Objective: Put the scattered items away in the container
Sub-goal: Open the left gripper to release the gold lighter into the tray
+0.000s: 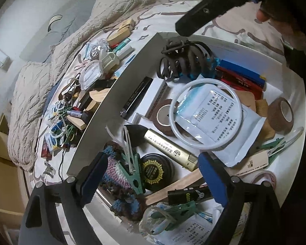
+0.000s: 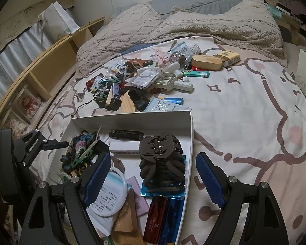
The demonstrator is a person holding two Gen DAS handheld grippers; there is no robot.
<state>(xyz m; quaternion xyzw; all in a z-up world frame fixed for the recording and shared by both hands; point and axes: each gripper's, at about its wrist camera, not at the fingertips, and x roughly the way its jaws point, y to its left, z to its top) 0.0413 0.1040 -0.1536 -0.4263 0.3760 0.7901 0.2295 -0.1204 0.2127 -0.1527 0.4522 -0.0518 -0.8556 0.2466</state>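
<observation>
White box point(image 2: 132, 116) approx half full, hair clip point(image 2: 162, 159) in; pile point(image 2: 132, 81) at 12 o'clock on bed point(image 2: 244, 112) left. Left claw point(image 1: 151, 175), right claw point(image 2: 153, 181) both open, empty.

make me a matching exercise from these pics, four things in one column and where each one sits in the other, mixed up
Things:
1. big dark brown plastic hair clip
2. tan oval wooden case
3. shallow white cardboard box
4. beige fluffy blanket

Places:
A. bunched at the far end of the bed
B. in the scattered pile on the bedsheet
C. inside the box
D. on the bedsheet, under both open claws

Pairs: 1-C, 2-B, 3-D, 4-A
</observation>
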